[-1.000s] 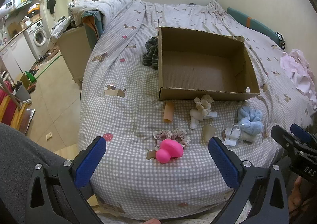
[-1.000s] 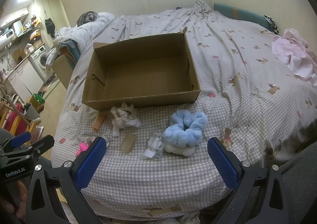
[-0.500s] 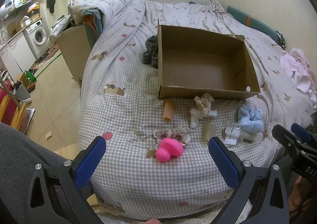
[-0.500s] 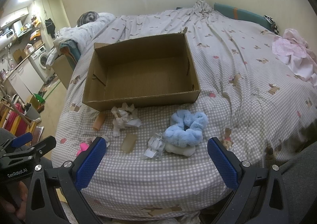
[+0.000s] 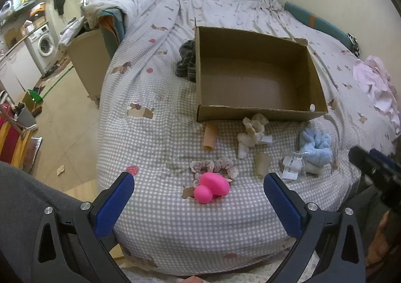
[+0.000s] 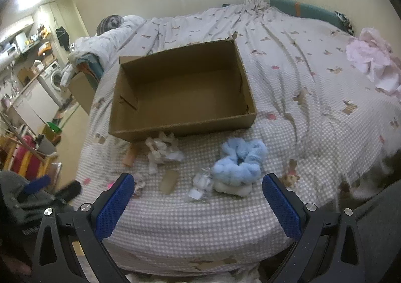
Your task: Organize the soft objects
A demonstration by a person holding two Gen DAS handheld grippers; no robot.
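Note:
An empty cardboard box stands open on the bed. In front of it lie a pink squishy toy, two frilly scrunchies, a beige scrunchie, a fluffy blue scrunchie on a white one, a tagged packet and two tan tubes. My left gripper is open and empty, just short of the pink toy. My right gripper is open and empty, just short of the blue scrunchie.
A dark striped cloth lies left of the box. Pink clothing is heaped at the bed's right. A bedside cabinet and bare floor lie left of the bed. The bed's front edge is directly below both grippers.
Both grippers have moved a little closer to the bed. The right gripper looks motion-blurred in the left wrist view. The objects have not moved.

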